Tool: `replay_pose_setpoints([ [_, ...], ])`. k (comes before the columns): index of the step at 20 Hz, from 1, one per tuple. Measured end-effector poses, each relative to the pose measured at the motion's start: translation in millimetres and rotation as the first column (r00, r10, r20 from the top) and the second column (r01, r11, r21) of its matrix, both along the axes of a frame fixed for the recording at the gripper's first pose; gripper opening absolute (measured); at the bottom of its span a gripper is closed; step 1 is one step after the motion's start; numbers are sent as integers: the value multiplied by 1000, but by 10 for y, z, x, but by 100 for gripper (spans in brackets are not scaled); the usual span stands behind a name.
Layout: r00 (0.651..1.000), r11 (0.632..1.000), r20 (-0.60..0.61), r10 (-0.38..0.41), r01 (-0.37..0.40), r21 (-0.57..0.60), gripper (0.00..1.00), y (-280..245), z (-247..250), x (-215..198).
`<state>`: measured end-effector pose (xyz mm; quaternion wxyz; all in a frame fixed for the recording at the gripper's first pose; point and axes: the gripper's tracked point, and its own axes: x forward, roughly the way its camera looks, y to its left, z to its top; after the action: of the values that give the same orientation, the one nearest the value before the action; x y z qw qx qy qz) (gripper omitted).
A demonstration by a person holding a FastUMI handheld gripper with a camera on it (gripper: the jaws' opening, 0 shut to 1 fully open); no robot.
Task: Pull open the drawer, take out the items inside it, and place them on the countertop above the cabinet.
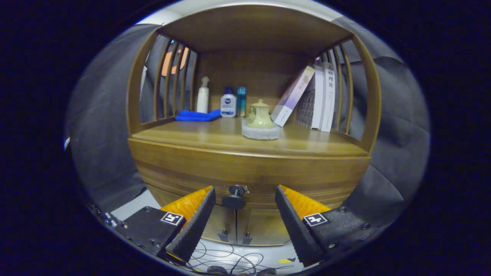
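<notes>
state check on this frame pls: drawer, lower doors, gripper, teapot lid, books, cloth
drawer: closed, front flush with the cabinet
drawer knob: between the fingers, not touched
lower doors: closed
gripper: open, fingers either side of the knob
teapot: lid on, upright on a grey pad
books: upright, one leaning against them
blue cloth: folded, flat on the countertop

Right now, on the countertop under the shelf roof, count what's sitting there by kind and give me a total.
Bottles: 3, white pump, white with blue cap, teal
Blue cloth: 1
Green lidded pot on grey pad: 1 each
Books: about 4, tightly packed
Total: about 10
Claw open around drawer knob.
</notes>
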<state>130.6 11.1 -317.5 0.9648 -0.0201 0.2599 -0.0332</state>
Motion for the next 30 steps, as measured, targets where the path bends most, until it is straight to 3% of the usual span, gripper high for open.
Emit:
replay_pose_setpoints([
  [5, 987, 993, 115, 112, -117, 34, 99, 115, 1025, -487],
  [8, 970, 986, 199, 138, -154, 68, 99, 52, 1684, -778],
  [17, 927, 982, 361, 103, -154, 114, 98, -594, 2853, -1571],
  [25, 892, 986, 443, 86, -140, 90, 96, -747, 3099, -1813],
  [30, 890, 983, 449, 77, -142, 113, 96, -819, 3069, -1839],
])
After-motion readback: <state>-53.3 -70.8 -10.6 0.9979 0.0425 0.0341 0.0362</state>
